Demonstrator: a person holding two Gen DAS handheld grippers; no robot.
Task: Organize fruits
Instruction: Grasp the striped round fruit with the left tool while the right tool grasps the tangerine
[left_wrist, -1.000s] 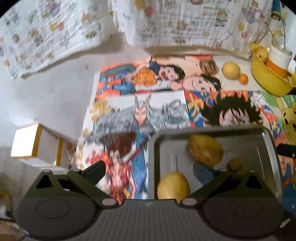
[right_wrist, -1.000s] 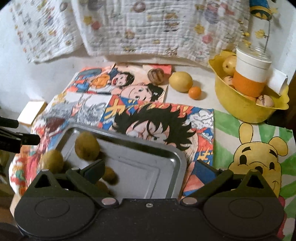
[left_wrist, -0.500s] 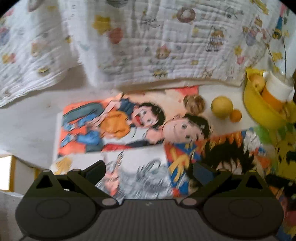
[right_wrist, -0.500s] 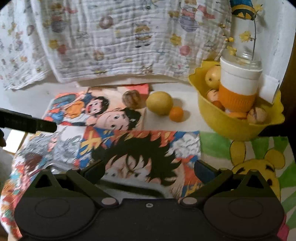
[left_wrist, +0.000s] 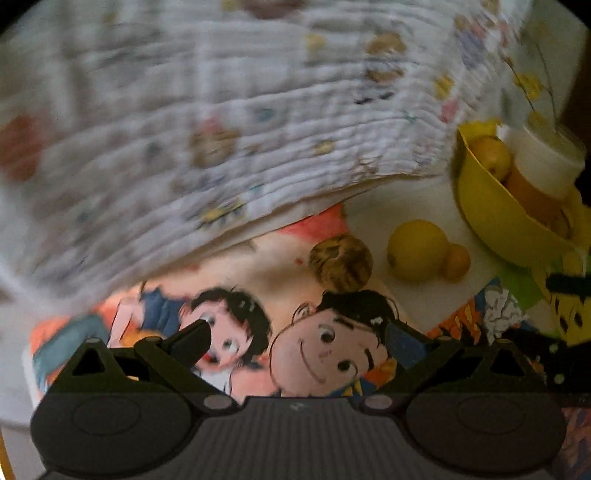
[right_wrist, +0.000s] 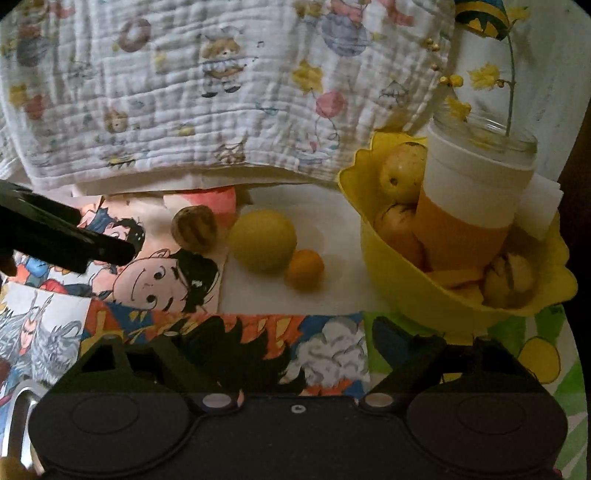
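Observation:
A brown ridged fruit (left_wrist: 341, 264), a round yellow fruit (left_wrist: 417, 249) and a small orange (left_wrist: 456, 262) lie on the table near the back, the orange touching the yellow one. My left gripper (left_wrist: 297, 339) is open and empty, just short of the brown fruit. The right wrist view shows the same brown fruit (right_wrist: 194, 228), yellow fruit (right_wrist: 263, 240) and orange (right_wrist: 306, 274) ahead of my right gripper (right_wrist: 284, 339). Its jaws are closing with nothing between them. One left finger (right_wrist: 66, 236) reaches in from the left, beside the brown fruit.
A yellow bowl (right_wrist: 369, 236) at the right holds several fruits and a white-and-orange cup (right_wrist: 472, 206). A patterned cloth (right_wrist: 221, 92) hangs along the back. Cartoon mats cover the table. A corner of the metal tray (right_wrist: 18, 413) shows at the lower left.
Both grippers have moved forward and down from over the metal tray toward the loose fruits at the back. The tray has left the left view and nearly left the right view.

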